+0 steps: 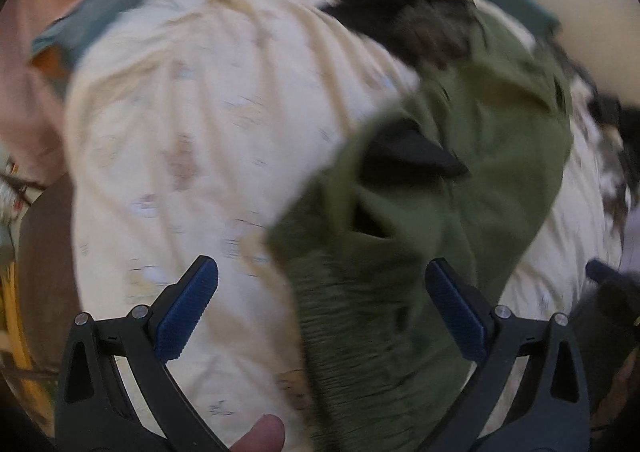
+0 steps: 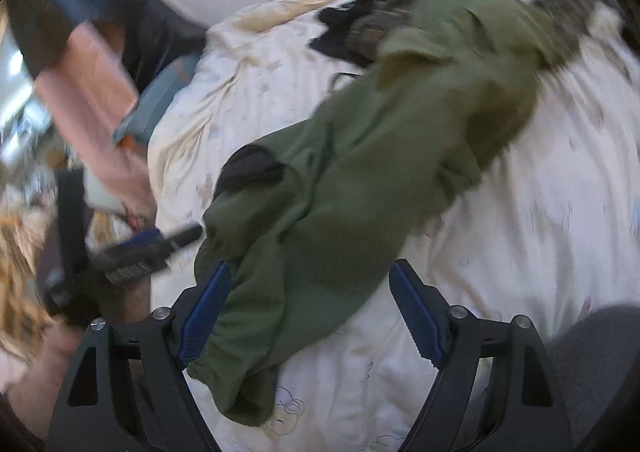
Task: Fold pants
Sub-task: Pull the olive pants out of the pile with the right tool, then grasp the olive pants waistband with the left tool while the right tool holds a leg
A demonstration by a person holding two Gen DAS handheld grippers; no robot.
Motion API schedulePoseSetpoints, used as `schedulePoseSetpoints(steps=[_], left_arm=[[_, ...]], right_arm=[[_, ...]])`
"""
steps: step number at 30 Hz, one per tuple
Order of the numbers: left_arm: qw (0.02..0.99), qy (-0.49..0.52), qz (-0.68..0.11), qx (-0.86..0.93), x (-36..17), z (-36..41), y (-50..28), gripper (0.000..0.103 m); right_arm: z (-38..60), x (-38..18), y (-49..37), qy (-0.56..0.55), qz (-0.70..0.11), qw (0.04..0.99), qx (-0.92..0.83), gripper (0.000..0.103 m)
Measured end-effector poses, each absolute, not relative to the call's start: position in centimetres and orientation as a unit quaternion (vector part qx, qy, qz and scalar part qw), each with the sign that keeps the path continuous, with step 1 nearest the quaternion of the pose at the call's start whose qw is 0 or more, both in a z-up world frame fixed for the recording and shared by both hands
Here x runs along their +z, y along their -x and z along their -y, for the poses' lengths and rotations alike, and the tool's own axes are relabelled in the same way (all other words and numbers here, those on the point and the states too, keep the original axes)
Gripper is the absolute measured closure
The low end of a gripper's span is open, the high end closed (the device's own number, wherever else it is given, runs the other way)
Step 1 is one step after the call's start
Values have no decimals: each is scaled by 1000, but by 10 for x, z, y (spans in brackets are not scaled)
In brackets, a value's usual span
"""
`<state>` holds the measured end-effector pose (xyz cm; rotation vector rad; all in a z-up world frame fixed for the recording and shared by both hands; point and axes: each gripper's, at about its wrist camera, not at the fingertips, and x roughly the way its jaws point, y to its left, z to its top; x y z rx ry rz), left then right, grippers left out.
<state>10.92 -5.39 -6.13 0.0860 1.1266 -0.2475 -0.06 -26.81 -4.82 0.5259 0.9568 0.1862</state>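
Note:
Olive green pants (image 1: pixel 448 212) lie crumpled on a cream patterned bedsheet (image 1: pixel 180 132), with the ribbed waistband nearest my left gripper (image 1: pixel 320 308). That gripper is open, its blue pads wide apart, and the waistband lies between them. In the right wrist view the pants (image 2: pixel 360 172) stretch from the far right to the near left. My right gripper (image 2: pixel 316 312) is open, and the gathered near end of the pants lies against its left pad (image 2: pixel 208 312). The left gripper shows blurred at the left of that view (image 2: pixel 148 248).
A dark fuzzy garment (image 1: pixel 404 12) lies at the far end of the pants. A teal cushion (image 1: pixel 88 24) sits at the bed's far left edge. A person's pink-sleeved arm (image 2: pixel 92 92) is at the left. The sheet (image 2: pixel 540 192) covers the bed on the right.

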Motion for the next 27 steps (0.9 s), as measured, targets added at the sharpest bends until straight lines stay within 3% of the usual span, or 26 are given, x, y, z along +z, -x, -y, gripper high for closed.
schedulePoseSetpoints(steps=[4,7,9,12,22,27], left_arm=[[816,-70,-559,-130,-85,86,-116,1],[807,-90,-570,-125,-100,99,-119,19],[800,-100,-579,-119,-107,102,-120,65],[798,-105,-582,-118,-108,99,-119,92],[853,-37,-516,-74,-28,16,-103,97],[860,-13,-511,-14,-19,-51,-89,97]], right_arm=[[286,-44,2,-286,-424,856,74,20],[291,-50,0,-306,-427,848,76,19],[294,-50,-1,-315,-425,845,78,19],[297,-50,-2,-321,-422,844,77,19],[297,-51,-1,-314,-424,846,73,19],[295,-49,0,-296,-429,850,74,19]])
